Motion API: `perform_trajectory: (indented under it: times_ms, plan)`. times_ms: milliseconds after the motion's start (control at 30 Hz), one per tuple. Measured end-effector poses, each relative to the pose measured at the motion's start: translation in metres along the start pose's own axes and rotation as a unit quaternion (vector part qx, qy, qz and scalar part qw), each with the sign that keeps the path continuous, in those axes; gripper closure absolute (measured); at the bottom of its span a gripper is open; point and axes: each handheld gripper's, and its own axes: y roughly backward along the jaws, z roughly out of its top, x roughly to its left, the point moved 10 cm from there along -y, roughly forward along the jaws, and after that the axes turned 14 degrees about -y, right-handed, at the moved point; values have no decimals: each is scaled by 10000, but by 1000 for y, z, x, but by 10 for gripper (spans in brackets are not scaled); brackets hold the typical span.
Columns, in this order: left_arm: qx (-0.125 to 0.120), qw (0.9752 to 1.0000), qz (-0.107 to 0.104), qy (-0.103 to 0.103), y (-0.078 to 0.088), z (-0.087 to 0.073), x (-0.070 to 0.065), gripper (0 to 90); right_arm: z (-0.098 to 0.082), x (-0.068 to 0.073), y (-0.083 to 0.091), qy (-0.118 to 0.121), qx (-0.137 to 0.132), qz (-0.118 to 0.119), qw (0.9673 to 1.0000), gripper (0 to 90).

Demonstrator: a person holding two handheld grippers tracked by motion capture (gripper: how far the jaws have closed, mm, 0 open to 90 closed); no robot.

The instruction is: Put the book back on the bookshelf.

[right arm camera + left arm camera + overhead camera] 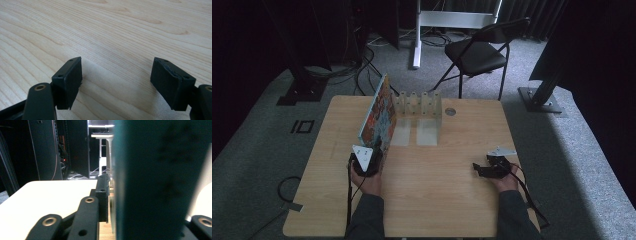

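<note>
A colourful picture book (pixel 379 116) stands on edge and leans over the left half of the wooden table (pixel 437 200), its far end near a pale slotted rack (pixel 418 104). My left gripper (pixel 377 150) is shut on the book's near edge. In the left gripper view the teal book (pixel 155 182) sits between the jaws of the left gripper (pixel 147 205), with one black finger (pixel 103 195) pressed against its left face. My right gripper (pixel 478 169) rests low at the table's right, open. The right gripper (pixel 116 82) has only bare wood (pixel 112 30) between its pads.
Two pale flat strips (pixel 414 134) lie in front of the rack. A round grommet (pixel 450 111) is set in the table behind it. A black folding chair (pixel 477 50) and a white stand (pixel 417 35) are on the carpet beyond the table.
</note>
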Motion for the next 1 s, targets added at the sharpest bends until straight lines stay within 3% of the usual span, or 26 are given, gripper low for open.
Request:
perform_trajectory:
  times_ms: [267,667,767,1000]
  plan:
    - [-58,9999,-130,38,1,0,-1,629,0,0,0,0,0,0,10000,252]
    - [17,9993,-372,48,5,-3,0,569,0,0,0,1,0,0,10000,252]
    - [58,9984,-558,45,7,-3,-1,549,0,0,0,2,0,-1,10000,252]
    - [61,9974,-708,71,15,0,1,511,0,0,0,4,1,-5,10000,252]
